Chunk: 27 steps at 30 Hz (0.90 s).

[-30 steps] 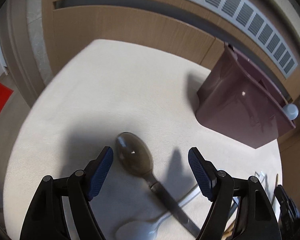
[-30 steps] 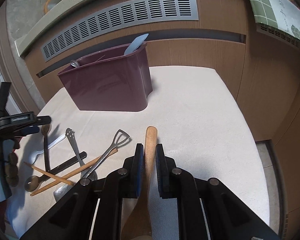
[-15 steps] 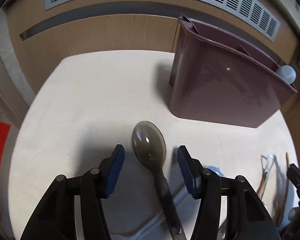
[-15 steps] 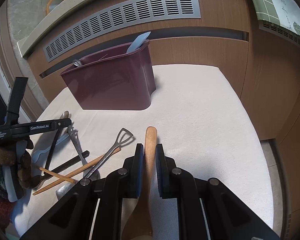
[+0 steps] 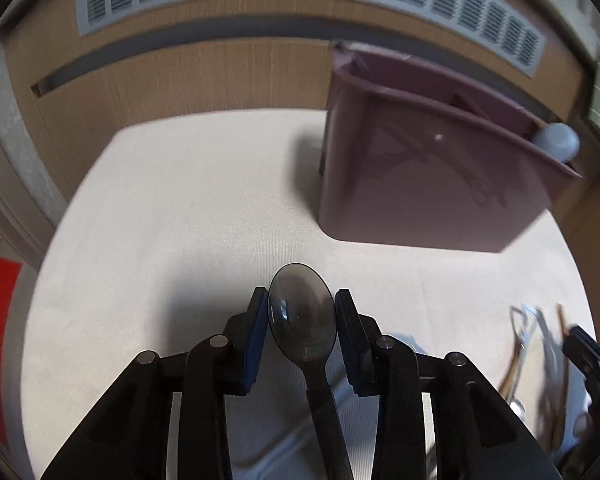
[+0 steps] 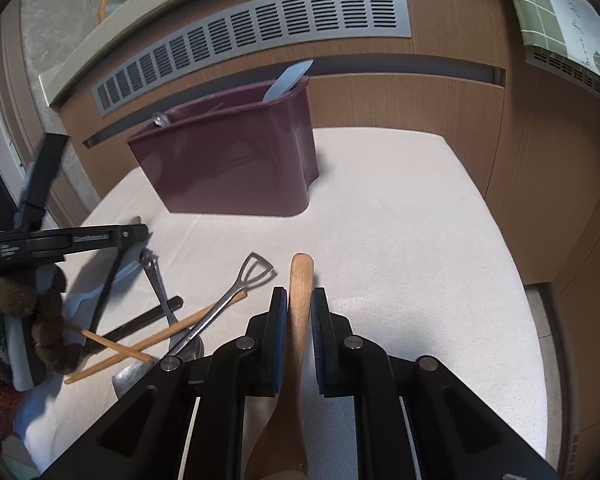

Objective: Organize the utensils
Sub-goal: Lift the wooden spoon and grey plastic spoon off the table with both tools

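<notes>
My left gripper (image 5: 302, 314) is shut on the bowl of a dark spoon (image 5: 302, 308), its black handle running back under the gripper. My right gripper (image 6: 300, 308) is shut on the handle of a wooden spoon (image 6: 300, 276), which points forward. The maroon utensil caddy (image 5: 428, 184) stands ahead to the right in the left wrist view and ahead to the left in the right wrist view (image 6: 227, 172); a pale blue utensil (image 6: 287, 80) and a metal one stick out of it. The left gripper also shows in the right wrist view (image 6: 135, 232).
Loose utensils lie on the cream table cloth (image 6: 400, 240): a metal shovel-shaped spoon (image 6: 235, 296), wooden chopsticks (image 6: 155, 340), a black-handled knife (image 6: 143, 324), a metal fork (image 6: 155, 276). A wooden cabinet with a grey vent (image 6: 259, 32) stands behind the table.
My left gripper has shut on the dark spoon's bowl and swung toward the caddy. My right gripper keeps its hold on the wooden spoon and has moved little.
</notes>
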### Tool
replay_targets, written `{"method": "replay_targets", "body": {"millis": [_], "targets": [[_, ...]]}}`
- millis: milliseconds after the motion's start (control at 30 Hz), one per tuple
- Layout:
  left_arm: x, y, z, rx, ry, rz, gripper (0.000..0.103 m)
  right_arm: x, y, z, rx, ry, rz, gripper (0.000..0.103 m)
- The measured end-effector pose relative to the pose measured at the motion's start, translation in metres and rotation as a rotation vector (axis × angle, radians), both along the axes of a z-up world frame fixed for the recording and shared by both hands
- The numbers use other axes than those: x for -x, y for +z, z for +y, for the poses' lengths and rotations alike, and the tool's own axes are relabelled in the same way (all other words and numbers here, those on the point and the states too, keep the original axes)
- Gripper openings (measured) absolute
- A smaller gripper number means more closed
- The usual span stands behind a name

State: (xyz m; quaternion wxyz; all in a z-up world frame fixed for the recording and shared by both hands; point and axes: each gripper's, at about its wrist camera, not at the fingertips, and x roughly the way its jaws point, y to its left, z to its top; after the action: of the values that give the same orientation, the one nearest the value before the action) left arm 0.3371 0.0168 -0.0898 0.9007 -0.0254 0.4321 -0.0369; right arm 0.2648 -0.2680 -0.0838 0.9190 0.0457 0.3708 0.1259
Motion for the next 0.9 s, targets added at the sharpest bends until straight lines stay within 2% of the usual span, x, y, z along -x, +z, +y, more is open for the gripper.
{"method": "replay_targets", "body": {"millis": [100, 200, 300, 500, 533, 567, 700, 900], "targets": [[0.025, 0.01, 0.008, 0.022, -0.015, -0.058, 0.034, -0.003, -0.001, 0.003, 0.029, -0.009, 0.023, 0.012], [0.048, 0.022, 0.021, 0.05, -0.025, -0.107, 0.034, -0.006, -0.003, 0.006, 0.056, -0.019, 0.056, 0.02], [0.063, 0.033, 0.033, 0.057, -0.03, -0.147, 0.034, -0.009, -0.007, 0.011, 0.072, -0.014, 0.106, 0.021], [0.079, 0.046, 0.037, 0.083, -0.04, -0.185, 0.034, -0.019, -0.01, 0.018, 0.118, -0.071, 0.16, 0.018], [0.081, 0.048, 0.037, 0.089, -0.037, -0.19, 0.034, -0.02, -0.01, 0.02, 0.135, -0.075, 0.163, 0.011], [0.084, 0.051, 0.039, 0.094, -0.036, -0.195, 0.034, -0.019, -0.009, 0.022, 0.156, -0.08, 0.163, 0.011], [0.095, 0.061, 0.039, 0.087, -0.027, -0.199, 0.034, -0.007, 0.006, 0.019, 0.125, -0.084, 0.124, 0.011], [0.112, 0.075, 0.032, 0.09, -0.03, -0.232, 0.034, 0.023, 0.044, 0.016, 0.114, -0.098, -0.015, 0.011]]}}
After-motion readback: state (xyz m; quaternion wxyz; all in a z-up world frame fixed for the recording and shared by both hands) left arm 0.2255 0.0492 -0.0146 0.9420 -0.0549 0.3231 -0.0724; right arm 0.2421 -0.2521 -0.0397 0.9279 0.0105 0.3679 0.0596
